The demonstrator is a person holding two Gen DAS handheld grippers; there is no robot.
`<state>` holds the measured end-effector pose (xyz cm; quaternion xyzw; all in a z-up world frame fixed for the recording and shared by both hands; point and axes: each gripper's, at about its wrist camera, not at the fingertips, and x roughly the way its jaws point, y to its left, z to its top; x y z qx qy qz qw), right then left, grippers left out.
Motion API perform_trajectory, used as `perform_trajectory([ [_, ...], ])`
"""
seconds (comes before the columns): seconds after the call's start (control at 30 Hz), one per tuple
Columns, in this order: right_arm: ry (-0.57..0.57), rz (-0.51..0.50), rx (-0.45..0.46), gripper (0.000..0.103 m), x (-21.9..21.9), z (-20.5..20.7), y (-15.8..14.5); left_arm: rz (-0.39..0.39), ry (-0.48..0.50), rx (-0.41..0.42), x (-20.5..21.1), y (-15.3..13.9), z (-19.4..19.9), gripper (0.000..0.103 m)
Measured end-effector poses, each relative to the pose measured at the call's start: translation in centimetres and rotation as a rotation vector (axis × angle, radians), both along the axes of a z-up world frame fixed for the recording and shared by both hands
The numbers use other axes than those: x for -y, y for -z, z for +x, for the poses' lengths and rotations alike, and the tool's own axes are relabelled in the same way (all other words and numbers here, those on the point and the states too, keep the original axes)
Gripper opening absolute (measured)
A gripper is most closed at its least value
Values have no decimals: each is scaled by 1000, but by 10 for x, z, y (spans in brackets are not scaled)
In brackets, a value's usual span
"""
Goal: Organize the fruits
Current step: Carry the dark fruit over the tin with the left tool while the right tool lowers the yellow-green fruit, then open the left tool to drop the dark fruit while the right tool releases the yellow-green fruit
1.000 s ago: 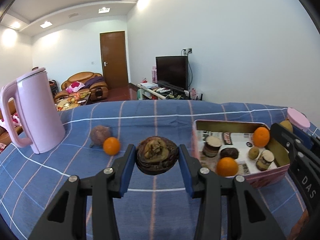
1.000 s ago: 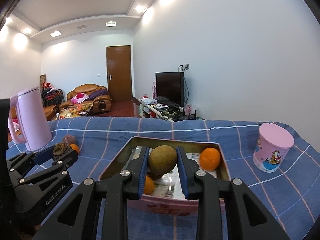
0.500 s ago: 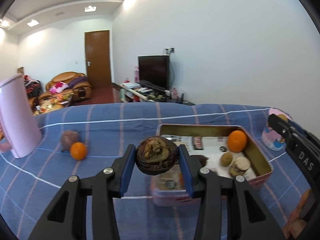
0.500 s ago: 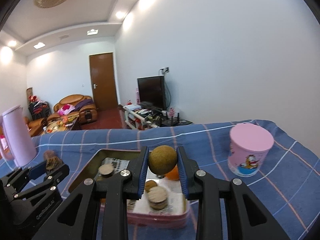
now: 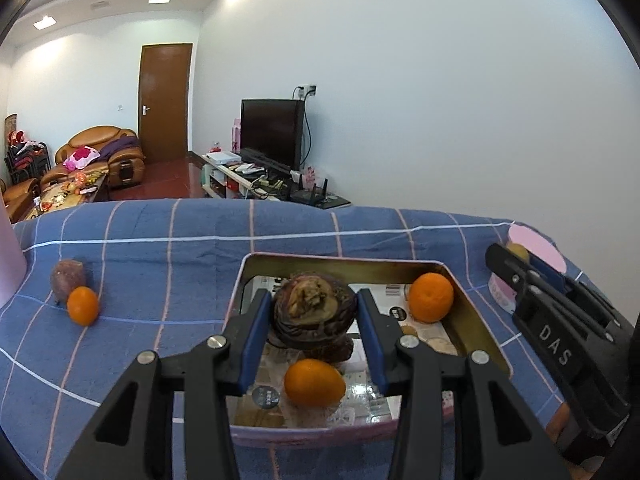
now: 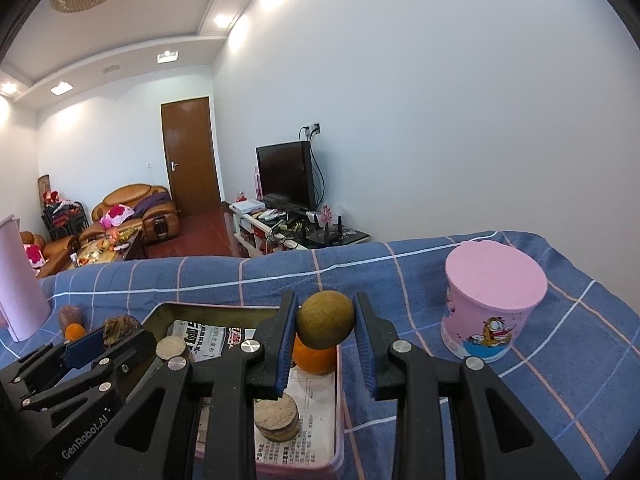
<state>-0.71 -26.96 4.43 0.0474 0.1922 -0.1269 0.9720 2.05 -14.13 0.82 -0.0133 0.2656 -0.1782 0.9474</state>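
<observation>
A: Two grippers, both loaded. The left gripper clamps a dark wrinkled fruit between its blue pads, held over the open tin on the blue checked cloth.

B: And the right one?

A: The right gripper grips a round brownish-green fruit, squeezed from both sides, above the tin's right-hand part as its own camera sees it, over an orange lying inside.

B: What else sits in the tin?

A: From the left wrist view, one orange near the far right corner and another orange fruit close to the near wall, on printed paper lining. The right wrist view shows a stack of round biscuit-like discs near the front.

B: Anything outside it?

A: A small orange and a dull reddish fruit touch or nearly touch each other on the cloth, well to the left of the tin. A pink lidded cup stands right of the tin, and a pink kettle stands at the far left.
</observation>
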Motion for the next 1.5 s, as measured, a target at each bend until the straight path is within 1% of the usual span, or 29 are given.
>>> perform_trajectory([
  [0.2,-36,39,-52,30,2,17,9,81,0,-25,18,8,8,45],
  [0.3,-54,35,-88,30,-3,26,16,86,-4,-39,19,9,12,45],
  [0.37,-77,31,-107,30,-7,30,17,103,-10,-58,21,11,16,45],
  [0.47,-109,42,-139,30,-7,37,21,94,-21,-95,18,15,23,45],
  [0.53,-143,68,-160,30,-7,41,23,90,-27,-105,16,17,25,45],
  [0.67,-189,108,-174,30,-4,44,26,79,-33,-119,13,18,27,45],
  [0.73,-214,144,-186,30,-2,46,29,75,-36,-125,13,18,28,45],
  [0.87,-255,239,-214,30,4,50,36,69,-53,-125,12,18,29,45],
  [1.0,-271,288,-222,31,7,51,38,61,-58,-111,10,17,26,48],
  [1.07,-272,307,-214,31,9,49,38,67,-64,-93,10,15,23,53],
  [1.1,-269,323,-208,31,11,48,37,73,-72,-85,10,14,22,60],
  [1.17,-266,359,-193,31,17,46,37,78,-86,-83,9,14,21,79],
  [1.2,-270,378,-185,33,19,45,37,73,-76,-89,8,14,20,98],
  [1.23,-279,415,-168,48,23,43,37,63,-64,-85,8,13,18,103],
  [1.27,-283,437,-149,66,25,41,36,57,-60,-69,8,11,15,103],
  [1.3,-285,453,-120,72,26,37,34,61,-53,-42,9,8,9,103],
  [1.33,-285,454,-89,74,26,33,31,72,-46,-17,11,5,5,103],
  [1.37,-284,441,-68,74,24,29,27,95,-42,21,14,2,0,103],
  [1.43,-268,412,-33,74,23,23,21,120,-60,59,15,-2,-6,103],
  [1.5,-239,391,-2,74,22,17,17,110,-87,75,9,-5,-8,103],
])
